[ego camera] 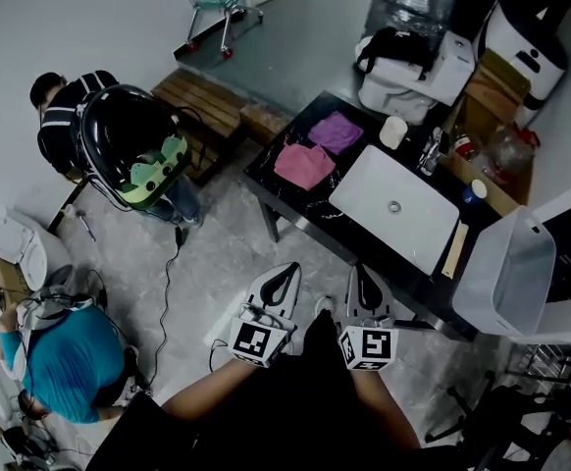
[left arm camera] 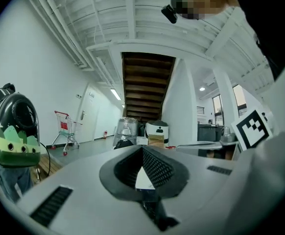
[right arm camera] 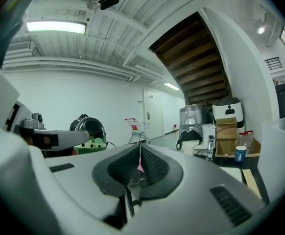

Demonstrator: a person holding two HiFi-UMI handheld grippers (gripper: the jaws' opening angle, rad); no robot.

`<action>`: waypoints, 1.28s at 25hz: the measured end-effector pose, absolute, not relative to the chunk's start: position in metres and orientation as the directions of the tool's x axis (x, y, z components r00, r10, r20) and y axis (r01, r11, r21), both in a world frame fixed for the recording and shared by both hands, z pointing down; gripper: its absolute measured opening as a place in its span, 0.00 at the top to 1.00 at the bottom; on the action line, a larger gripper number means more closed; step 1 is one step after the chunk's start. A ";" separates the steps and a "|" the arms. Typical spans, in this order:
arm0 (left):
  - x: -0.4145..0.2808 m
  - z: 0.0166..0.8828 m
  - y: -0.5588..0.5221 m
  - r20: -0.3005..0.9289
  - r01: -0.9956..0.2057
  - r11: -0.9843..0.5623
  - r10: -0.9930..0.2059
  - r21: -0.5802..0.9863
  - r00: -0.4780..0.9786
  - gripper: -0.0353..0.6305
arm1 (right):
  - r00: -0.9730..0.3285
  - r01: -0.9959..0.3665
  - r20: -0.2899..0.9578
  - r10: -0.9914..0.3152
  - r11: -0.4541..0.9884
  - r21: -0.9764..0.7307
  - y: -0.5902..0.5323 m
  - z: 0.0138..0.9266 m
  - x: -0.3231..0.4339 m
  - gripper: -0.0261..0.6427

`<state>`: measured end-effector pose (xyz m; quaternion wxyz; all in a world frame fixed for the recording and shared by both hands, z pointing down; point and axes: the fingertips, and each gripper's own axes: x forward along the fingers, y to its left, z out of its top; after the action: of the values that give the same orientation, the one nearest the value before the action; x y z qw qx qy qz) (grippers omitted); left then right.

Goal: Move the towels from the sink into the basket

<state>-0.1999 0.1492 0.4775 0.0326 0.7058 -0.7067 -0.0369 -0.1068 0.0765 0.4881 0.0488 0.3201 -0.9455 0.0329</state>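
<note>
Both grippers hang side by side short of the black marbled surface [ego camera: 310, 202], at about 6 o'clock in the head view, and both point toward it. The left gripper [ego camera: 289, 268] has its fingers closed: in the left gripper view [left arm camera: 142, 149] the ribbed pads meet at the tips, with only a small triangular gap behind them and nothing held. The right gripper [ego camera: 358, 271] is closed too, and in the right gripper view [right arm camera: 140, 148] its fingers leave a hairline slit through which a sliver of pink shows. The towels lie on the surface, not in the white sink [ego camera: 369, 186]. The pink towel [ego camera: 304, 164] sits crumpled just beside the sink at its 9 o'clock. The purple towel [ego camera: 336, 131] is at about 11 o'clock of the sink, touching the pink one's far edge. The basin itself holds only its drain. The pale plastic basket [ego camera: 492, 285] stands at about 4 o'clock of the sink, past the end of the surface. A faucet [ego camera: 431, 150] rises at the sink's 1 o'clock, with a white cup [ego camera: 393, 131] near it.
</note>
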 end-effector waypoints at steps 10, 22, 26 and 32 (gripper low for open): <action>-0.230 0.490 0.061 0.060 -0.987 0.108 -0.993 0.118 -0.102 0.94 | -0.867 -0.472 0.216 -0.449 0.879 -0.069 -0.016 0.517 -0.167 0.93; -0.270 0.509 0.007 0.073 -0.952 0.285 -0.958 0.111 -0.279 0.94 | -0.932 -0.291 0.258 -0.257 0.951 -0.106 -0.081 0.548 -0.247 0.93; -0.281 0.512 -0.007 0.075 -0.946 0.300 -0.953 0.125 -0.293 0.94 | -0.942 -0.215 0.281 -0.183 0.973 -0.088 -0.088 0.560 -0.278 0.93; -0.289 0.511 -0.022 0.048 -0.953 0.279 -0.960 0.116 -0.275 0.94 | -0.937 -0.146 0.327 -0.122 0.988 -0.051 -0.102 0.590 -0.311 0.93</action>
<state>-0.2887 -0.0221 0.5112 0.0543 0.5996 -0.7978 -0.0319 -0.3110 -0.1020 0.5897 0.1634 0.0682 -0.9835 0.0372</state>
